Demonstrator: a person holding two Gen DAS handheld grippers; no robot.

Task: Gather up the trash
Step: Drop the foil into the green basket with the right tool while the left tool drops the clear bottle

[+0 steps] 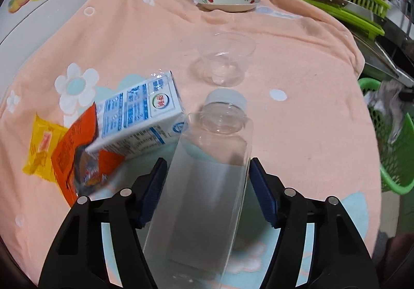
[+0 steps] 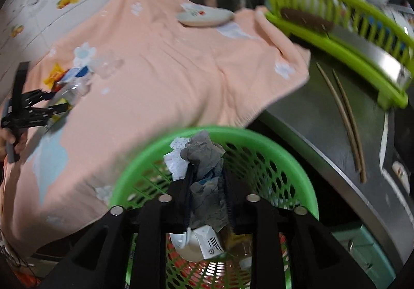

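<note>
Clear plastic sits between your left jaws: the bottle point(image 1: 207, 159) lies on the bench cloth point(image 1: 297, 118), pads point(image 1: 258, 185) close against its sides, though firm contact cannot be confirmed. Your left gripper point(image 1: 207, 190) is part-closed around it. Your right gripper point(image 2: 207, 196) hangs over the green bin point(image 2: 297, 180), jaws narrowly parted with crumpled grey paper point(image 2: 204, 157) between them; whether it is pinched or loose I cannot tell. Judgement: the paper is at the drop step, the bottle at the grasp step. Next, spread the right jaws fully over the bin, then close on the bottle and lift it clear of the carton point(image 1: 139, 118) touching it. Wrappers point(image 1: 64, 154) and a cup point(image 1: 225, 59) remain on the cloth.
</note>
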